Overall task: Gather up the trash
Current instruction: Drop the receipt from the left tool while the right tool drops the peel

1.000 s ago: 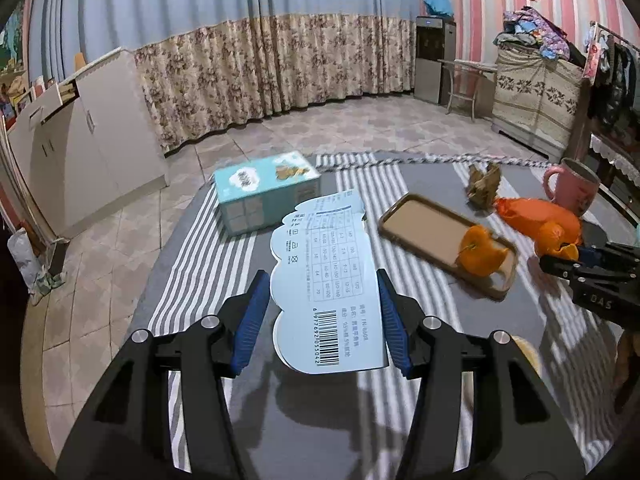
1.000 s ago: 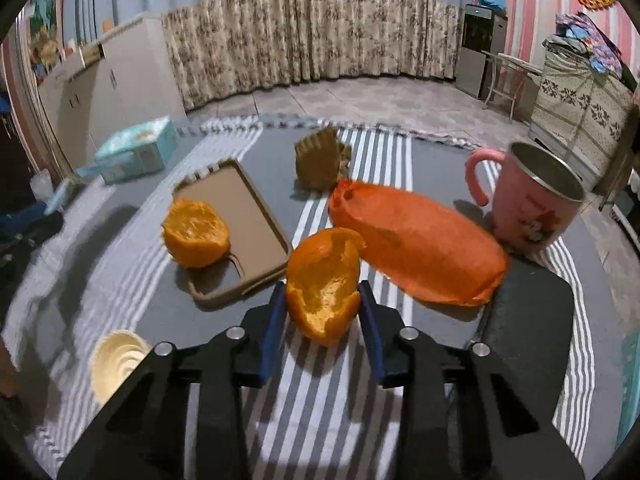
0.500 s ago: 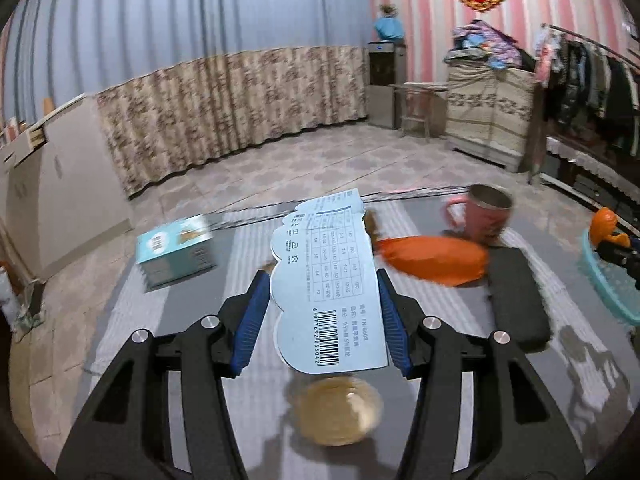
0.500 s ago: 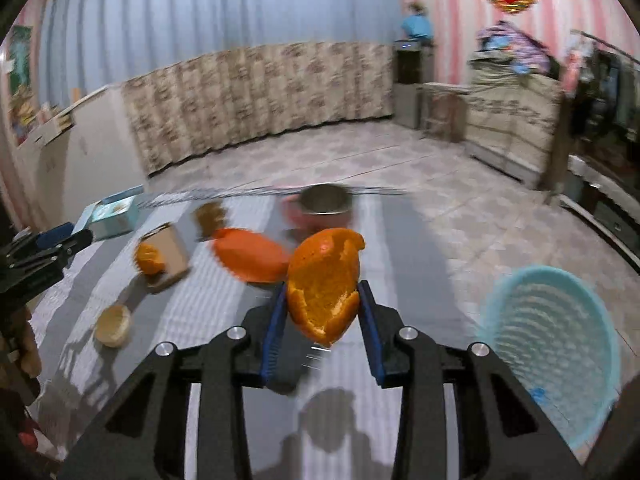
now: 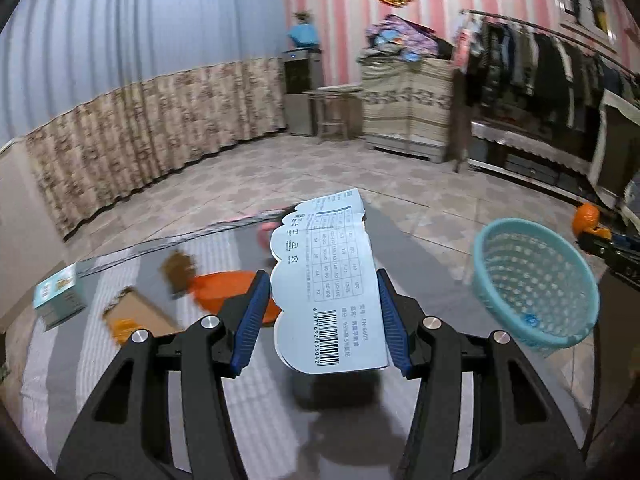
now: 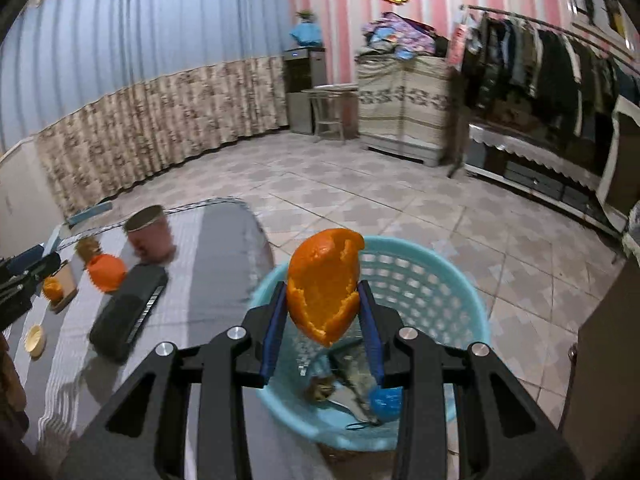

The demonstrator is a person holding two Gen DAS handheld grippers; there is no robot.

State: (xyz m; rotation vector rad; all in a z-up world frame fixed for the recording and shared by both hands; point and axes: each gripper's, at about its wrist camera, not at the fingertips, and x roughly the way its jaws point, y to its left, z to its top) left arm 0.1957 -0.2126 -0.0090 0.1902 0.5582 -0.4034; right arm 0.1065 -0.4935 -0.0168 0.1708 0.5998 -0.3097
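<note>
Trash partly binned: blue basket [image 6: 460, 300] holds scraps, right gripper [image 6: 323, 312] clamps orange peel [image 6: 324, 284] above it, left gripper [image 5: 320, 312] pinches paper tag [image 5: 328, 292]; table litter remains.

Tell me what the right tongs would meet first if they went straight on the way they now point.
Probably the blue basket: the right tongs, shut on the orange peel, point down into its open mouth. Depth is unclear, but nothing else shows between.

Pink mug [image 6: 150, 234] upright at left of the frame on the striped tabletop [image 6: 208, 280], beside a black case [image 6: 128, 316]. Floral curtain [image 6: 160, 120] across the back wall. Clothes rack [image 6: 560, 68] at upper right.
</note>
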